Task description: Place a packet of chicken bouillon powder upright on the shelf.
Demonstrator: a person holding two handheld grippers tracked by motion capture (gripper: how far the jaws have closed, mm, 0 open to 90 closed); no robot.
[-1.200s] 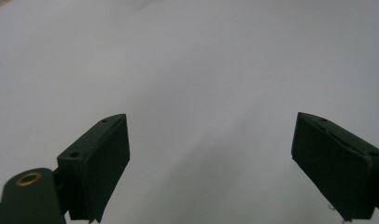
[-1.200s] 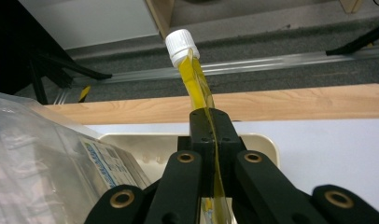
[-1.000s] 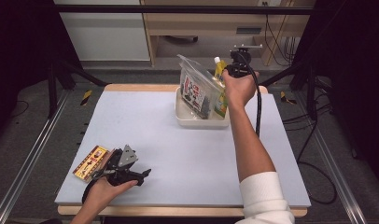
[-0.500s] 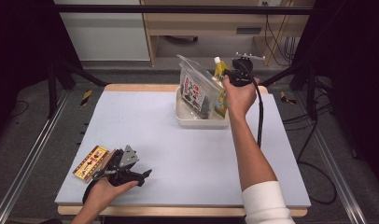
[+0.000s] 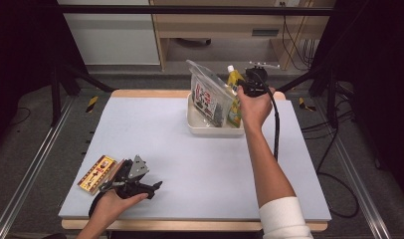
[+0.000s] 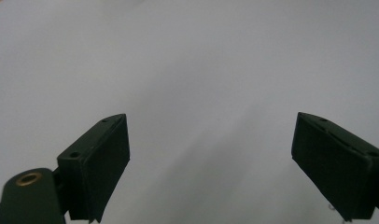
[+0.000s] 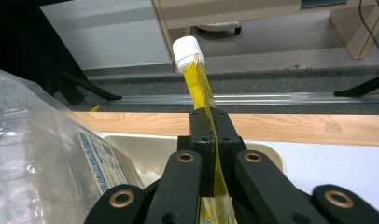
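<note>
Near edge of surface (image 5: 190,149): left gripper (image 5: 152,186) rests low, jaws wide apart, nothing between them. Flat box (image 5: 96,173) lies just beside it, not yet moved.

Far side: white tub (image 5: 200,127) as landmark. Clear bag (image 5: 207,94) stands in tub, leaning. Yellow pouch (image 7: 199,84) with white cap (image 7: 188,53) stands in tub just beside bag, held up. Right gripper (image 7: 210,126) clenched on pouch, below cap.

Judgement: bag seems done. Pouch nearly in tub, needs letting go. Box probably left to do.
</note>
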